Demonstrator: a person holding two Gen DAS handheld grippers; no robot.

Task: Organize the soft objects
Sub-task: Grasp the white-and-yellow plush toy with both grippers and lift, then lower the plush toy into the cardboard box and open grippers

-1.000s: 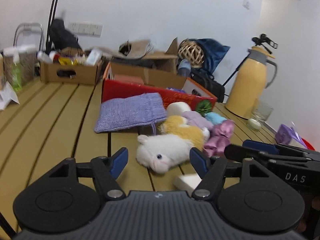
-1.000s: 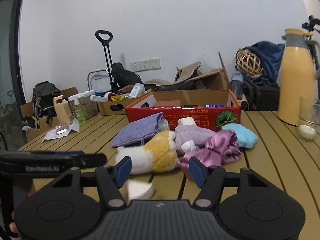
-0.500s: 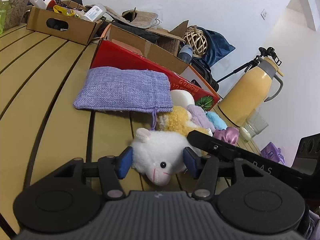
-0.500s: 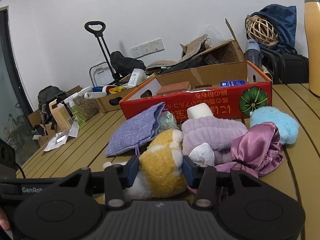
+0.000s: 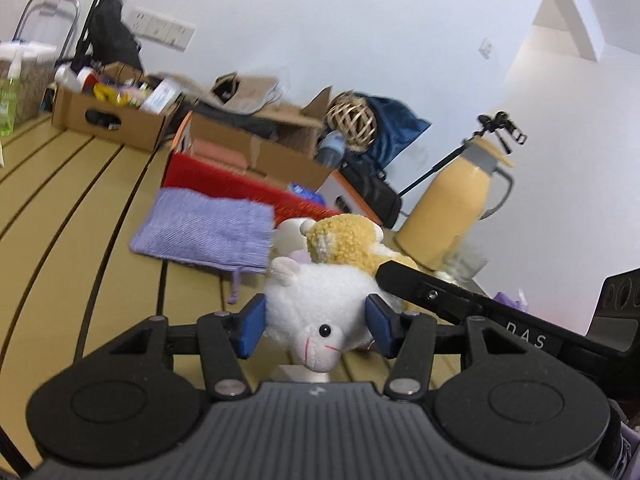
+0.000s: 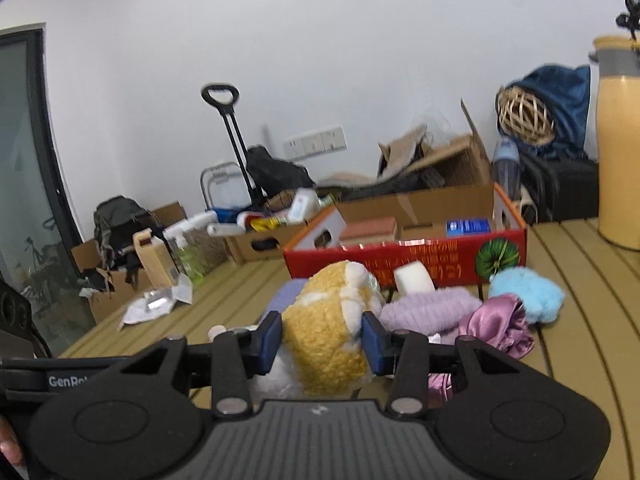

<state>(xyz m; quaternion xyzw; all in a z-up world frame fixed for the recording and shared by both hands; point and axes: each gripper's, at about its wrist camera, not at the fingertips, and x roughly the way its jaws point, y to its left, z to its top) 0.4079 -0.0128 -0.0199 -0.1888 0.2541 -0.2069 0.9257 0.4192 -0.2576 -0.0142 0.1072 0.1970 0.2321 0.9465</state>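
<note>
Slatted wood table point(image 6: 580, 320), white wall point(image 6: 320, 40)

Our right gripper point(image 6: 322, 340) pinches the plush toy's yellow rear point(image 6: 328, 340); right of it lie a lilac fuzzy cloth point(image 6: 428, 312), satin scrunchie point(image 6: 496, 326) and blue puff point(image 6: 528, 292), the red box point(image 6: 400, 264) farther back.

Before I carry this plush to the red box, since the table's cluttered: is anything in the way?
Yes. A white foam block and a lilac pouch lie on the table between the plush and the red box.
</note>
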